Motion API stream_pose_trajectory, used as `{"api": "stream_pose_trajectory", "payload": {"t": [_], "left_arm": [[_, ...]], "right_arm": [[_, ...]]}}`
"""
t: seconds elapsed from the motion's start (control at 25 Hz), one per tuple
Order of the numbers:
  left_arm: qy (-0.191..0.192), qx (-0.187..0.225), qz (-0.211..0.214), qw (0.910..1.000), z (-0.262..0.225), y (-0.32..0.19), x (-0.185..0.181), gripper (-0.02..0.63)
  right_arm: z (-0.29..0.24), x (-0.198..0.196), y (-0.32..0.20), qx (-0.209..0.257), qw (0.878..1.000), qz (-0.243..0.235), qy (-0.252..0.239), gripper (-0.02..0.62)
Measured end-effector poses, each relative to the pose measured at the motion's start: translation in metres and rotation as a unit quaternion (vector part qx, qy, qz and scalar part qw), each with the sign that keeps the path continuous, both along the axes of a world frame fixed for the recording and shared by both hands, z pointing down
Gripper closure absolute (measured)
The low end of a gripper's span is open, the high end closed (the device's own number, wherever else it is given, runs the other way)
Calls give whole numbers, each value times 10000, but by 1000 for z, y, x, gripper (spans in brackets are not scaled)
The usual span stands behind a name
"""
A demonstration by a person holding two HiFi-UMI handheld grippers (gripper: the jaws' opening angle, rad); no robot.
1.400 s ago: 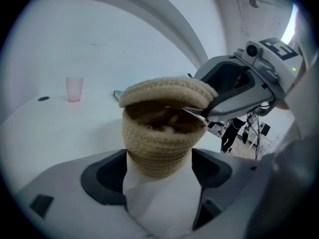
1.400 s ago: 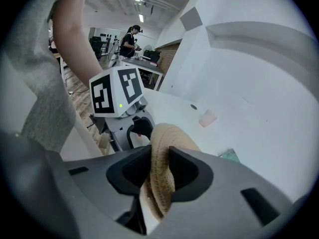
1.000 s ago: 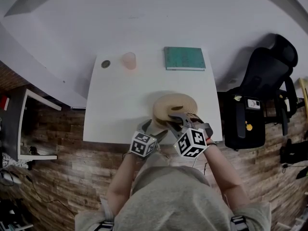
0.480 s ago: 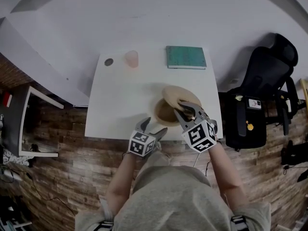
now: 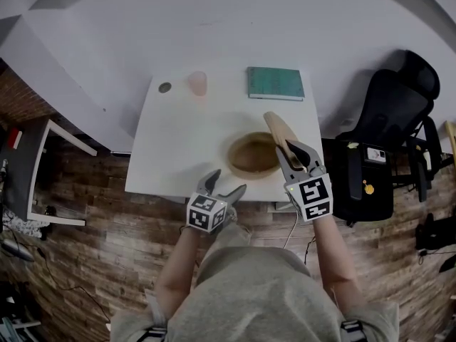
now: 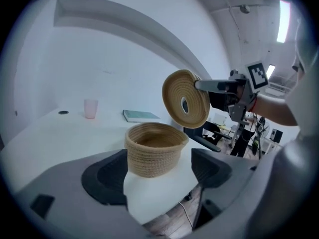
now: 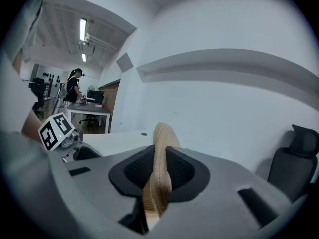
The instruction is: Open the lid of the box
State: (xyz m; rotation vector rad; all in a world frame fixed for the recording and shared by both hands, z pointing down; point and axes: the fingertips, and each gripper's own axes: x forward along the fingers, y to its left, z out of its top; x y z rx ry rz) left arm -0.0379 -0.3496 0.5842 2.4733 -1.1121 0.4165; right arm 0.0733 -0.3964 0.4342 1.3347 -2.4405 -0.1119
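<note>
A round woven basket [image 5: 253,155] stands open near the front right of the white table [image 5: 182,137]. Its woven lid [image 5: 278,129] is lifted off and turned on edge to the basket's right, and my right gripper [image 5: 296,150] is shut on its rim. In the right gripper view the lid [image 7: 160,173] stands edge-on between the two pads. My left gripper [image 5: 221,189] is open at the table's front edge, apart from the basket. In the left gripper view the basket [image 6: 155,148] stands ahead of the spread jaws, with the lid [image 6: 186,98] hanging above it.
At the table's back stand a pink cup [image 5: 198,83], a green book [image 5: 276,83] and a small dark disc [image 5: 164,87]. A black office chair [image 5: 388,130] is right of the table and a side table [image 5: 43,177] is to the left. People stand far off in the right gripper view.
The right gripper has raised the lid off the basket and rolled it up on edge to the right. The left gripper has drawn back from the basket's side to the table's front edge.
</note>
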Motion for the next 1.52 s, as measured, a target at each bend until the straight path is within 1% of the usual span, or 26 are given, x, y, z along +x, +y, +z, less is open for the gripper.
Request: {"api": "stream_pose_trajectory", "payload": {"t": [0.28,0.6,1.04,1.28,1.52], "left_arm": [[151,265,-232,9993,-23,30,3,230],[305,578,-348,9973,-47,72,8,232],[582,974,-461,9925,-76,132,13,235],[758,1149,-561,9889,-92,159,11,239],[844,1290,-660,9858,-99,183,9,250]], "right_arm": [[-15,34,30,57,9967,386,-717,520],[-23,50,74,88,9888,519,-1395,520],[-28,43,151,183,9835,372,-1763,520],[-26,31,188,110,9804,270,-1950,519],[-19,21,216,15,9780,136,-2080,520]]}}
